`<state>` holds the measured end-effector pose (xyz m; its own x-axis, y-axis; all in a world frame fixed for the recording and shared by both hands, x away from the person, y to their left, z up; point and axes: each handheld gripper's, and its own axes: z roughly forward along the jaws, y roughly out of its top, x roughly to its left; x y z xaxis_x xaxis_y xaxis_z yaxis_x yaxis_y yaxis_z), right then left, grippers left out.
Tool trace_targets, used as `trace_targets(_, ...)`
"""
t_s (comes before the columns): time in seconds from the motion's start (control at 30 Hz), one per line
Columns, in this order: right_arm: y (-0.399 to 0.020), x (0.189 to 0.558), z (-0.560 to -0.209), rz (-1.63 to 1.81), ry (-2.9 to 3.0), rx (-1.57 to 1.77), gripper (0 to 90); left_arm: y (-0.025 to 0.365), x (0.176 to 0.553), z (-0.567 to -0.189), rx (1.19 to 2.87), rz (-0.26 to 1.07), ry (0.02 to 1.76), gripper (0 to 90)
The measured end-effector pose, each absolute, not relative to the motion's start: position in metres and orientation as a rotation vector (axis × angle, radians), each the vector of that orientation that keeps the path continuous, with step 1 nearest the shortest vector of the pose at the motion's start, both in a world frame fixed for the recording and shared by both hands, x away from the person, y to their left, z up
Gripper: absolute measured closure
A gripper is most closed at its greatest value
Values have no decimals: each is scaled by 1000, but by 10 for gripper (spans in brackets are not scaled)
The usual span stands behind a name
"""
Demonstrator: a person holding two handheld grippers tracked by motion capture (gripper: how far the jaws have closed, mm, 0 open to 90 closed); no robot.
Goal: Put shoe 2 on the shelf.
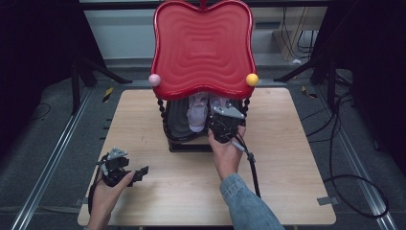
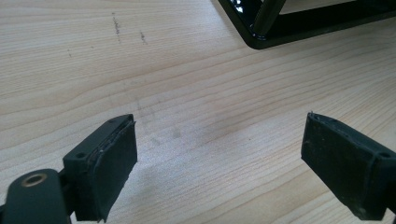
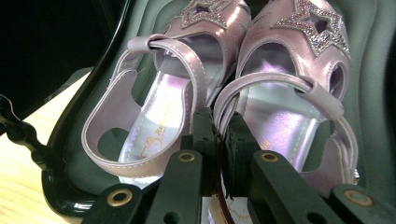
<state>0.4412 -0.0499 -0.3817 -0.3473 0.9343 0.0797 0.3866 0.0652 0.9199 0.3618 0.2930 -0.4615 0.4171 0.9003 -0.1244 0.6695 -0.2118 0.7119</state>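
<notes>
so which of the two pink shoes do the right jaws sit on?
The shoe on the right in the right gripper view. The right gripper is shut on the inner side of its heel strap; the other shoe lies just left of the jaws.

Light wooden table [image 1: 143,124], grey floor [image 1: 43,158], black cables [image 1: 354,191], pink ball [image 1: 154,80], yellow ball [image 1: 252,79]

Your worktop [image 2: 187,84] is pale wood with a matt, fine grain. The shoes [image 3: 261,93] look like glossy pearly lilac leatherette, with rough glittery stars [image 3: 312,21]. The case lid [image 1: 203,48] is shiny red plastic, ribbed; its base [image 3: 70,196] is glossy black. Your gripper pads [image 2: 112,168] look like matt black rubber.
</notes>
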Motion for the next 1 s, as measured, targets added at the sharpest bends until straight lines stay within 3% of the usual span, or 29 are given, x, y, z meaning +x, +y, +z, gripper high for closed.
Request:
trace_targets(0.57, -43, 450, -384, 1209, 1807, 1293, 811, 293, 362, -461, 1960, 413, 1330, 99)
trace_targets(0.77, -48, 448, -383, 1212, 1807, 1290, 619, 292, 362, -461, 1959, 414, 1329, 98)
trace_targets(1.0, -56, 437, -376, 1217, 1821, 1273, 491, 291, 362, -461, 1964, 411, 1328, 96)
